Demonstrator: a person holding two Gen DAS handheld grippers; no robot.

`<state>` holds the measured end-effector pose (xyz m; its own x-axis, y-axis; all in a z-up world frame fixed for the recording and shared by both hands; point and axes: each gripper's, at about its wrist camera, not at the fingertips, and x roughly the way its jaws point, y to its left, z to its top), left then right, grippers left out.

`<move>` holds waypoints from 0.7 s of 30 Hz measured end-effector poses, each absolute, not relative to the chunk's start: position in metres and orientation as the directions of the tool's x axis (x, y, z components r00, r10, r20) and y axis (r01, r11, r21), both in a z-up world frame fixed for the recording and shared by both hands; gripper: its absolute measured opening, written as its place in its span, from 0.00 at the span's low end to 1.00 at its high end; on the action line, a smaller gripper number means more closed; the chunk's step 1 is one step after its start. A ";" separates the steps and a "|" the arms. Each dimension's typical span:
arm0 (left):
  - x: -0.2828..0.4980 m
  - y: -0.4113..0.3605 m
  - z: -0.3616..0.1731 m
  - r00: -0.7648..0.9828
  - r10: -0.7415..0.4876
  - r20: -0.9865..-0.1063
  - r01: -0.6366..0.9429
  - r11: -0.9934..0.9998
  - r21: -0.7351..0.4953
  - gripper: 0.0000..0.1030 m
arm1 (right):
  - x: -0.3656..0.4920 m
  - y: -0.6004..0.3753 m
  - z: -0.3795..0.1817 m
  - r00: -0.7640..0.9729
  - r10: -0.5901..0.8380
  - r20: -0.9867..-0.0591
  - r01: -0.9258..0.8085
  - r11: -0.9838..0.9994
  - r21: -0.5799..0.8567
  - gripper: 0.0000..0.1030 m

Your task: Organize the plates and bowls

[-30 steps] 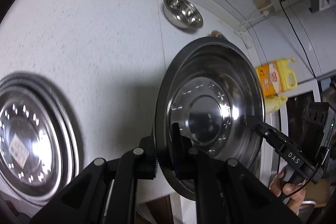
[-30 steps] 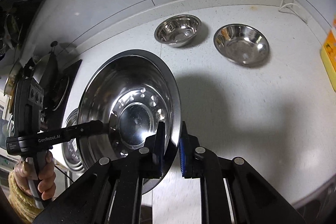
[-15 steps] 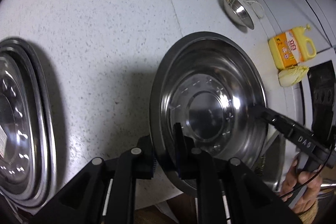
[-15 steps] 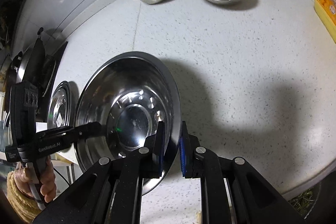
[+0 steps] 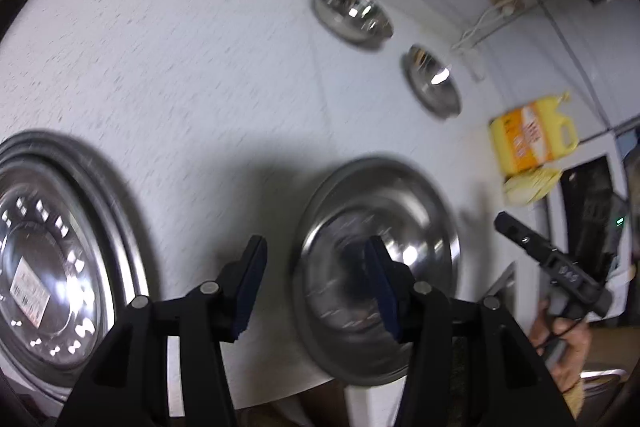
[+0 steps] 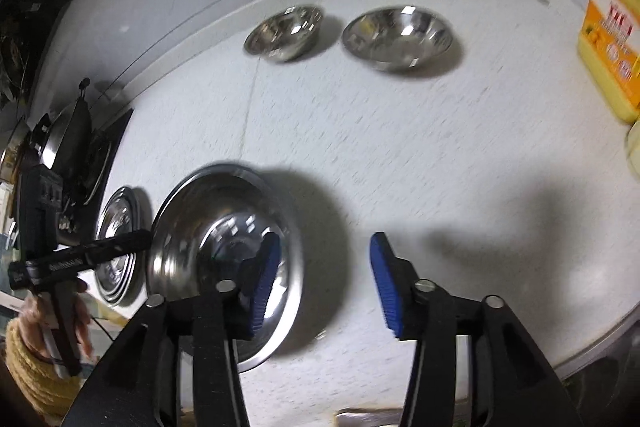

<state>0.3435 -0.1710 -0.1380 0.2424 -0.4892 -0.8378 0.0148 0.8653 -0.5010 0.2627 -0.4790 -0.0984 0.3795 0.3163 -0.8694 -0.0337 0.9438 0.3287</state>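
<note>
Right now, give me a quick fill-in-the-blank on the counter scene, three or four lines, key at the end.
1. The big steel plate lies on the ____, with no jaws on its rim.
2. Against the back wall stand ____ small steel bowls.
3. The detergent jug is ____ in colour.
4. The stack of plates carries a white ____ in its middle.

Missing words: counter; two; yellow; sticker

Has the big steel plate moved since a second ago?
Yes. The big steel plate was tilted up between both tools; now it lies on the white counter, nearer the stacked plates.
</note>
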 end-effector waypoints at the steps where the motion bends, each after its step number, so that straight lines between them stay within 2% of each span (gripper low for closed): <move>1: 0.349 -0.175 -0.134 0.250 -0.501 -0.829 0.017 0.858 -0.513 0.52 | 0.268 -0.485 -0.094 0.391 0.297 -0.871 -0.030 0.950 0.311 0.47; 3: 0.363 -0.182 -0.127 0.266 -0.526 -0.808 0.024 0.841 -0.540 0.57 | 0.280 -0.497 -0.084 0.416 0.264 -0.870 -0.023 0.960 0.281 0.48; 5: 0.375 -0.190 -0.125 0.269 -0.547 -0.793 0.017 0.826 -0.564 0.58 | 0.290 -0.510 -0.077 0.432 0.246 -0.868 -0.019 0.964 0.264 0.54; 8: 0.396 -0.204 -0.124 0.271 -0.563 -0.781 0.012 0.813 -0.582 0.58 | 0.313 -0.526 -0.070 0.448 0.218 -0.867 -0.017 0.972 0.235 0.58; 13: 0.434 -0.234 -0.125 0.277 -0.537 -0.797 0.045 0.836 -0.547 0.58 | 0.354 -0.541 -0.075 0.439 0.203 -0.875 -0.014 0.975 0.220 0.59; 21: 0.488 -0.271 -0.151 0.257 -0.575 -0.777 0.044 0.810 -0.585 0.58 | 0.423 -0.552 -0.106 0.412 0.198 -0.889 -0.012 0.977 0.212 0.59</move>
<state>0.4880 -0.2706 -0.1512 0.2567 -0.5749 -0.7769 0.0444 0.8100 -0.5847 0.4234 -0.5520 -0.1059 0.4121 0.1982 -0.8893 -0.0123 0.9772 0.2120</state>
